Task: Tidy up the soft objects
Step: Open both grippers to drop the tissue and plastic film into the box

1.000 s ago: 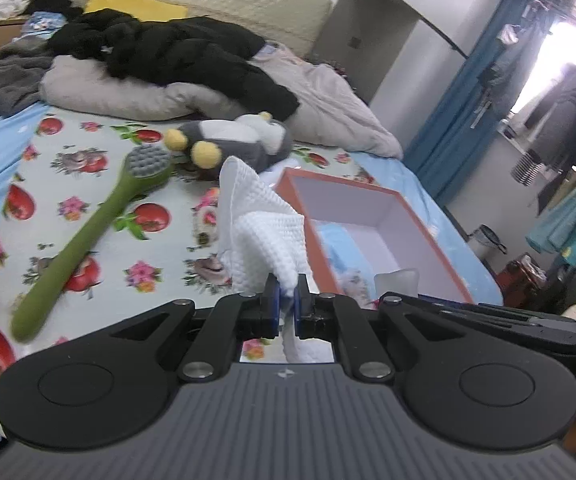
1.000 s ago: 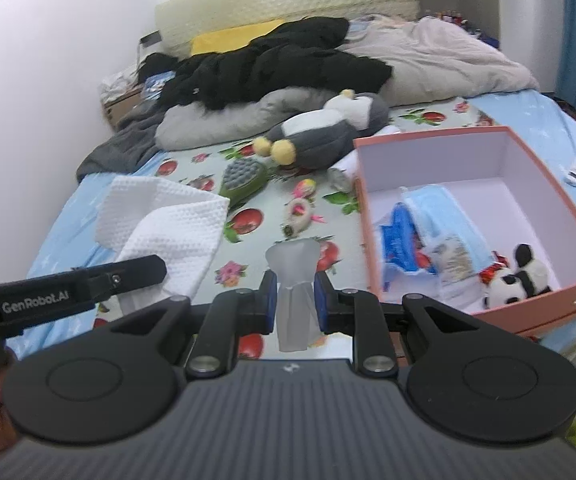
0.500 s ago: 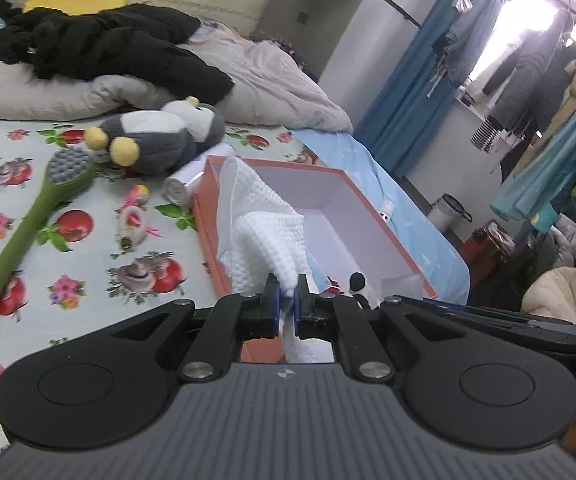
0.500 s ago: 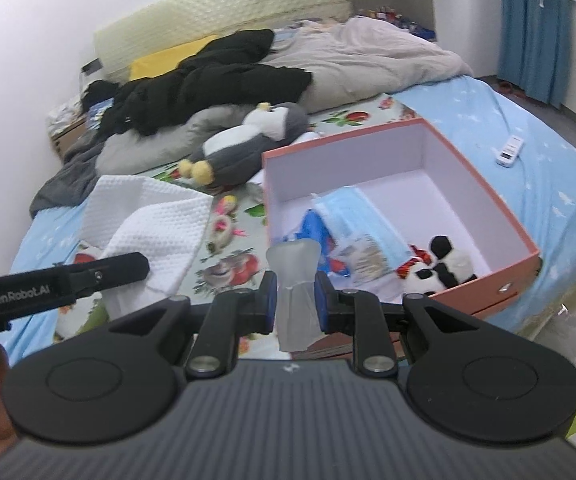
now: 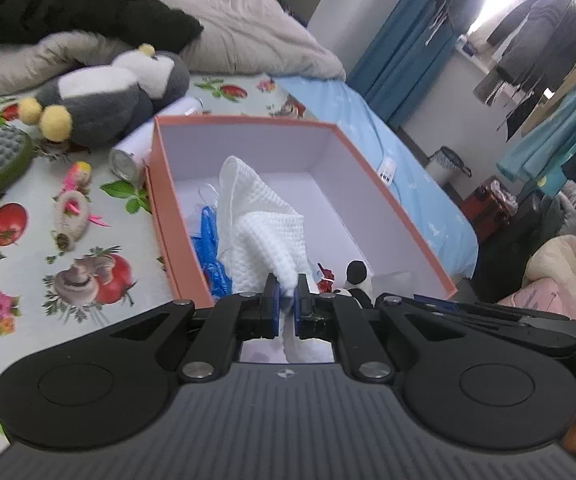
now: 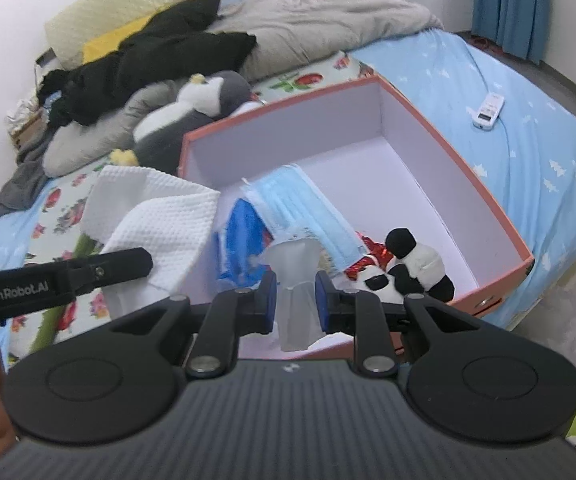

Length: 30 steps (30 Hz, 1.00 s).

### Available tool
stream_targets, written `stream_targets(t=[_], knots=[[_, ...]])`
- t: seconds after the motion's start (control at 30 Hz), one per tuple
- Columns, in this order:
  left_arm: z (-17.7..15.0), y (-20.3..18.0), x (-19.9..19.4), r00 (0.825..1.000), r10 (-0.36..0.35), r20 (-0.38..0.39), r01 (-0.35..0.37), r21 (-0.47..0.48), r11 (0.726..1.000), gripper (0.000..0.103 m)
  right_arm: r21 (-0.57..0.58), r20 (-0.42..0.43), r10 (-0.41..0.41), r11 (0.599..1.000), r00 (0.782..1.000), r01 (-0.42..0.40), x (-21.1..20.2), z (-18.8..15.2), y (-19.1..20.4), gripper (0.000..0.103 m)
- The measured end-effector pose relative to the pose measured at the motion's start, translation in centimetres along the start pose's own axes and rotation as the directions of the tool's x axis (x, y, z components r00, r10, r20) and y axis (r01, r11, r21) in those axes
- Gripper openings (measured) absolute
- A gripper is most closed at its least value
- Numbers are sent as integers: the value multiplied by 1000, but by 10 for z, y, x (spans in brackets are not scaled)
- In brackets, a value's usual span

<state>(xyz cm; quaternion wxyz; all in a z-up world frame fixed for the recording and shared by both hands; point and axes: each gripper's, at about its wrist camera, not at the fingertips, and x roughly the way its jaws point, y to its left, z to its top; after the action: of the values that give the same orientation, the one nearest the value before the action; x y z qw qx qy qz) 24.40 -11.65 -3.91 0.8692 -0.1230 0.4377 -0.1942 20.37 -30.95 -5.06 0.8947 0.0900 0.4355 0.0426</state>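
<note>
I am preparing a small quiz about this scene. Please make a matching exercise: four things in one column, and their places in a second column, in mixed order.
1 white cloth
2 translucent soft piece
3 panda toy
4 penguin plush

A lies on the bed beside the box
B in the left gripper
C lies inside the box
D in the right gripper

Pairs: 1-B, 2-D, 3-C, 4-A
</note>
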Motion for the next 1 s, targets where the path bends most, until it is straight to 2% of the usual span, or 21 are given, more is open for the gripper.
stream_targets(t=[0.3,0.5,0.53,0.57,0.6,0.63,0.7,0.73,1.0], knots=[[13,4,76,994,2,-111,-2,-2,1000,8,29,-93,-21,999,995,24,54,10,-27,26],[17,6,107,989,14,-148,-13,8,1000,9,60,-145,-33,997,989,42,81,9,-40,30],[17,6,110,988,21,-152,-19,18,1000,11,67,-156,-35,997,987,46,84,9,-42,31],[18,5,113,986,31,-166,-26,29,999,24,72,-167,-35,996,985,47,86,9,-43,33],[18,5,115,984,37,-174,-32,32,999,44,75,-173,-34,996,984,47,88,9,-45,34],[17,5,114,985,41,-166,-37,29,999,49,75,-176,-30,996,984,44,89,10,-46,41],[16,5,110,988,44,-146,-39,36,999,50,75,-165,-32,996,986,45,86,10,-48,55],[16,5,109,988,48,-145,-43,36,998,50,77,-156,-30,996,987,43,83,10,-48,56],[12,-2,66,996,51,-75,-48,37,998,50,76,-92,-10,997,996,17,49,7,-41,56]])
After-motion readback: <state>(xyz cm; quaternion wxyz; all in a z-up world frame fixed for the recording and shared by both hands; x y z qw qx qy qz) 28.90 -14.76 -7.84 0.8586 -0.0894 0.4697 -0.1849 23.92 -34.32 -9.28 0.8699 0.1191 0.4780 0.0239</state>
